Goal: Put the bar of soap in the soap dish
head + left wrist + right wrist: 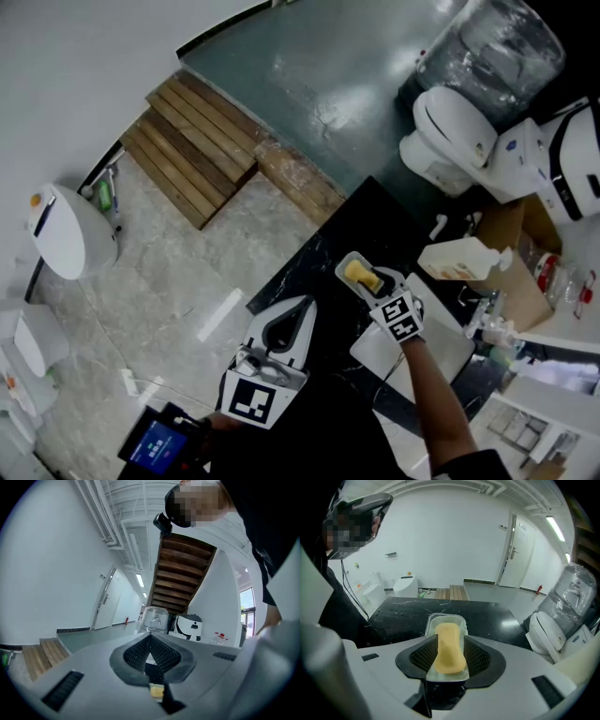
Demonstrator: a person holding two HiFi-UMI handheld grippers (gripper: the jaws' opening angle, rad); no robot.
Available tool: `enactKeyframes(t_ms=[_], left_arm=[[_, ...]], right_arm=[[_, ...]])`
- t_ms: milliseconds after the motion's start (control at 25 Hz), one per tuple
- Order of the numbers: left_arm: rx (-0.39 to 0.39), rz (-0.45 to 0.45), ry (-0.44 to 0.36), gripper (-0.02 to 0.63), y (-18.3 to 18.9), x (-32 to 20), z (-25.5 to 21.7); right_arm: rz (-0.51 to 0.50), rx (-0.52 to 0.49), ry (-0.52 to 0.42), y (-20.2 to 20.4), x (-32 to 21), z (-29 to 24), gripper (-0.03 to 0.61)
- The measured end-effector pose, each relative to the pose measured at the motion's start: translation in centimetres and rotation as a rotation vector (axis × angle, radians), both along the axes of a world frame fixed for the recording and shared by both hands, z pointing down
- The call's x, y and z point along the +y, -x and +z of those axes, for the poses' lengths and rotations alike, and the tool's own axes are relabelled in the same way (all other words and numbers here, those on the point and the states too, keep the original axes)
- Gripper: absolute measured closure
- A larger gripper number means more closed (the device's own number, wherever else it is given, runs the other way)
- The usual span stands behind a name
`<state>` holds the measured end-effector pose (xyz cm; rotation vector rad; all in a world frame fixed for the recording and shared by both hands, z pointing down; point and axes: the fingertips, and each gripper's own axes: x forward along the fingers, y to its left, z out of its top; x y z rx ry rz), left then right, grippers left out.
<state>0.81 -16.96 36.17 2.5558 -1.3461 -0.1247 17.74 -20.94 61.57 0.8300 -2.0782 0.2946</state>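
A yellow bar of soap [449, 652] sits between the pads of my right gripper [450, 639], which is shut on it. The soap hangs low over a clear soap dish [440, 620] on the black counter [408, 613]; I cannot tell whether it touches the dish. From the head view, the soap [362, 275] lies within the dish [345, 266], with the right gripper [375, 284] at its near end. My left gripper [302, 306] is held to the left over the counter, pointing away from me. Its jaws [151, 637] meet at the tips and hold nothing.
A white bottle [464, 259] and a cardboard box [517, 267] stand right of the dish. A white mat [450, 349] lies on the counter near me. A toilet [450, 137] and a wrapped water jug [494, 49] stand behind; wooden steps [192, 145] are far left.
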Motion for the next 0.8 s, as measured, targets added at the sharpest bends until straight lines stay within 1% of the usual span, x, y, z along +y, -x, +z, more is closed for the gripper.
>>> enactKeyframes(t_ms=[120,240,480,600,800], left_arm=[[0.0,0.003,-0.001,0.612,0.0,0.2,-0.1],[0.006,0.003,-0.009,0.614,0.1,0.4,-0.3],[0.007,0.019,-0.018,0.612,0.0,1.1,-0.7],[0.003,0.03,-0.022,0.612,-0.1,1.6,-0.8],[0.0,0.049,-0.025,0.614,-0.2,2.4,-1.1]], right_arm=[[0.016,-0.005,-0.016,-0.2,0.1,-0.5,0.407],[0.063,-0.029,-0.046,-0.6,0.2,-1.6,0.407],[0.202,-0.136,-0.078,-0.8,0.4,-4.0,0.408],[0.246,-0.19,-0.11,-0.5,0.4,-5.7,0.408],[0.314,-0.244,-0.185,-0.1,0.9,-9.3,0.412]])
